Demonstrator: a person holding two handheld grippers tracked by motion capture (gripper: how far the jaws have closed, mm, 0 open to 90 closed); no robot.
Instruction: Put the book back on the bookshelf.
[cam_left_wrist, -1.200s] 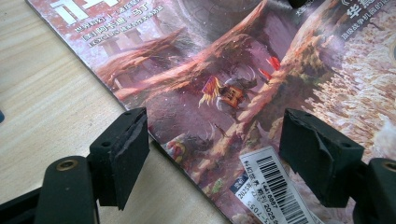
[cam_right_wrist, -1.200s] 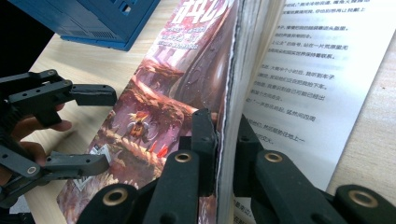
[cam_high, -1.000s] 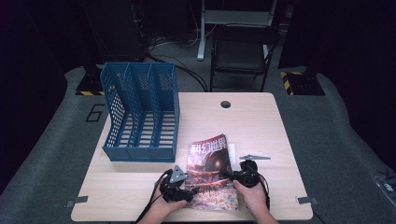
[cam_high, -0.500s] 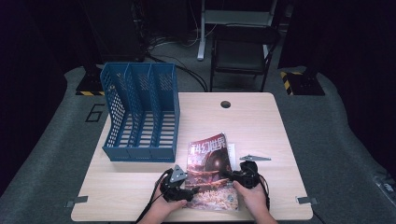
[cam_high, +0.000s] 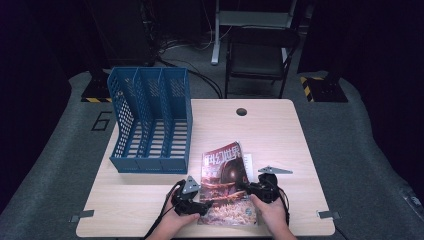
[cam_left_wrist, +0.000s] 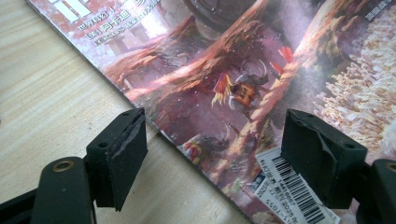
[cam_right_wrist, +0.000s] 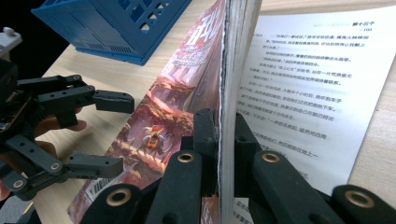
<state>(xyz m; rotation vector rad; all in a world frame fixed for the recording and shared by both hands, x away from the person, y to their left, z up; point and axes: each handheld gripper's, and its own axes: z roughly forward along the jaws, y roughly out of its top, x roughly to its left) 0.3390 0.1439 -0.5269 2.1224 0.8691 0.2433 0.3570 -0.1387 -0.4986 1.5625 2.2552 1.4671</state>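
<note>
Lying low in the centre of the high view, the magazine (cam_high: 226, 182) rests on the wooden table (cam_high: 280, 135) with its red illustrated cover up and its front pages lifted off a printed inner page (cam_right_wrist: 303, 93). My right gripper (cam_right_wrist: 226, 135) has its fingers pinched tight on the edge of those lifted pages, holding the cover and a sheaf upright. My left gripper (cam_left_wrist: 215, 149) stands with its fingers wide, one pad (cam_left_wrist: 123, 149) over bare wood, the other (cam_left_wrist: 317, 154) above the barcode label (cam_left_wrist: 289, 186), clasping nothing. Toward the upper left of the high view stands a blue file rack (cam_high: 150, 125), apart from the magazine.
</note>
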